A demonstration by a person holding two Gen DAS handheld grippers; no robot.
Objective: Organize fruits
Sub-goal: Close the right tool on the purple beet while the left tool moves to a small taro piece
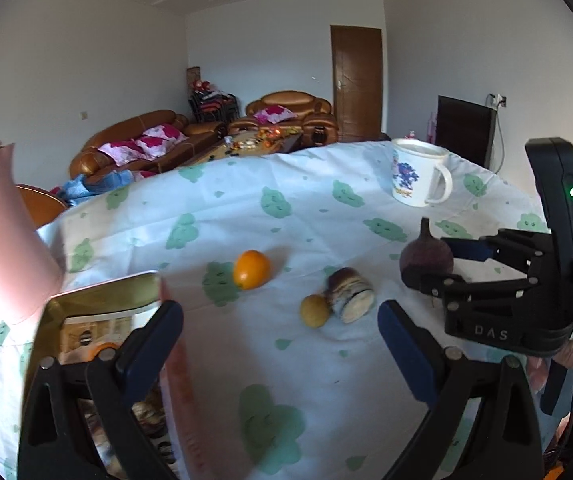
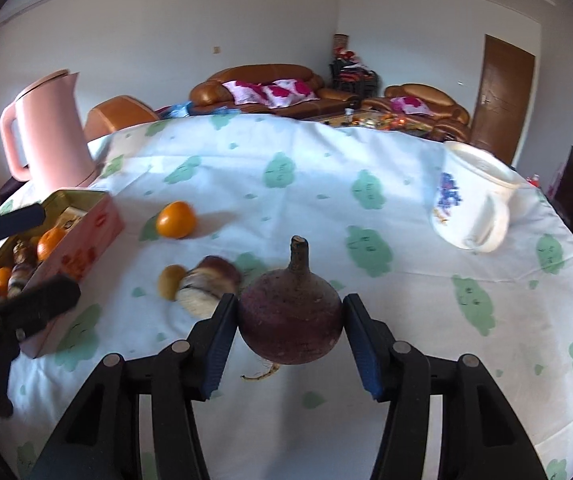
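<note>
Right wrist view puts your right gripper [image 2: 290, 320] around the dark purple beet [image 2: 291, 316], both blue pads pressed against its sides so it is gripped, stem pointing away from you and a thin root trailing below onto the tablecloth [image 2: 366, 152]. Just left of it lie a small yellow-brown fruit [image 2: 169, 280] and a striped brown root [image 2: 206, 286], touching each other. An orange [image 2: 176, 219] sits farther back, near the pink tin [image 2: 86, 240], which holds more oranges and roots. Your left gripper [image 1: 280, 328] hangs with its fingers spread wide and nothing between them, its left finger in front of the tin's open edge. A pink kettle [image 2: 52, 128] stands behind the tin, and a white mug [image 2: 470, 204] sits well apart on the right.
</note>
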